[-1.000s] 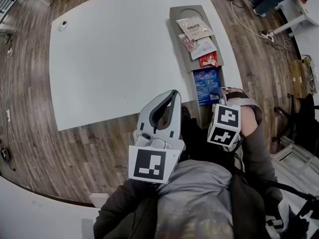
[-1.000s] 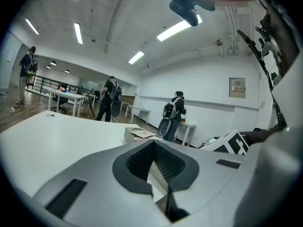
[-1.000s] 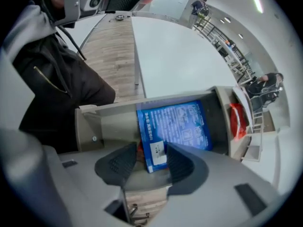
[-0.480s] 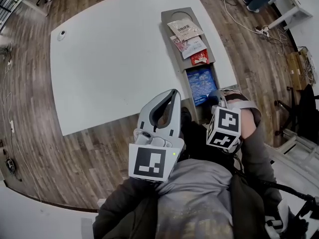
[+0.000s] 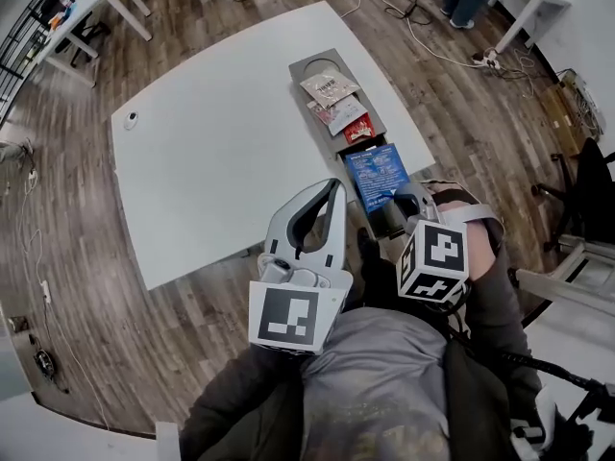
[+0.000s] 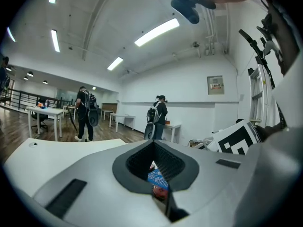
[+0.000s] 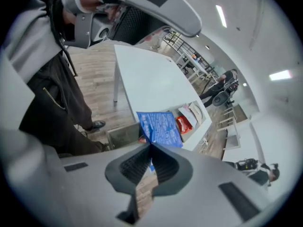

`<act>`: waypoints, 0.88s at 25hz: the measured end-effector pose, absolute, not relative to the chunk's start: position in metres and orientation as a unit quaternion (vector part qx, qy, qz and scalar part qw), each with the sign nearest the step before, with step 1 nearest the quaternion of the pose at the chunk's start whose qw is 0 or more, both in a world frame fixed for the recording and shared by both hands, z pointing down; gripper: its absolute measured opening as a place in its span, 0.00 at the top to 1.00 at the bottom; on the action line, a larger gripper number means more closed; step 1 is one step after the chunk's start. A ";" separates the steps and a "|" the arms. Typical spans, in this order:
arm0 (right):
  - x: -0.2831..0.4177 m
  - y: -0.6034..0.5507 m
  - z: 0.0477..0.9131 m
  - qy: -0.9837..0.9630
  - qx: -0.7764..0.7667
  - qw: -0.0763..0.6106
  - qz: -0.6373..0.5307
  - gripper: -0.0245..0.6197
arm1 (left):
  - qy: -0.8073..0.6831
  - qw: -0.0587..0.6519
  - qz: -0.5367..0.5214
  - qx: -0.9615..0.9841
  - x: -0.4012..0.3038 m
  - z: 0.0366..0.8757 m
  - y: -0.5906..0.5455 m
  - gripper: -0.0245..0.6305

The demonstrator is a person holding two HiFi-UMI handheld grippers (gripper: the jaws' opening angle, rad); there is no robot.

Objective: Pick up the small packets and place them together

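- Right gripper (image 7: 150,144): jaws have just been closing and now clamp the near edge of the blue packet (image 7: 161,126); pads press on it from both sides.
- Blue packet (image 5: 375,173): extends from the right gripper's (image 5: 392,207) tips away from the person, over the near end of the grey tray (image 5: 307,65).
- Left gripper (image 6: 154,143): jaws closed together, nothing between them; the blue packet shows only beyond the jaw pocket.
- Left gripper (image 5: 332,188): to the left of the right gripper, tips near the near edge of the white table (image 5: 221,152), apart from the blue packet.
- Tray contents beyond the blue packet, in order: red packet (image 5: 357,131), white-and-pink packet (image 5: 338,113), beige packet (image 5: 330,86).
- Red packet (image 7: 182,123): just beside the far edge of the blue packet.
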State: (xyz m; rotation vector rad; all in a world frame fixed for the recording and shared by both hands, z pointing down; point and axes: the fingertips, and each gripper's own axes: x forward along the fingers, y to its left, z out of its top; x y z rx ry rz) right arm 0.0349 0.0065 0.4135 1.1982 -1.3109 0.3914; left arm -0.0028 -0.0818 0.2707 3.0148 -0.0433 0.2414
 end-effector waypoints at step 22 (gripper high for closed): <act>0.072 -0.041 0.390 -0.583 0.546 0.589 0.127 0.94 | -0.044 0.050 0.091 0.994 0.014 0.272 -0.105 0.96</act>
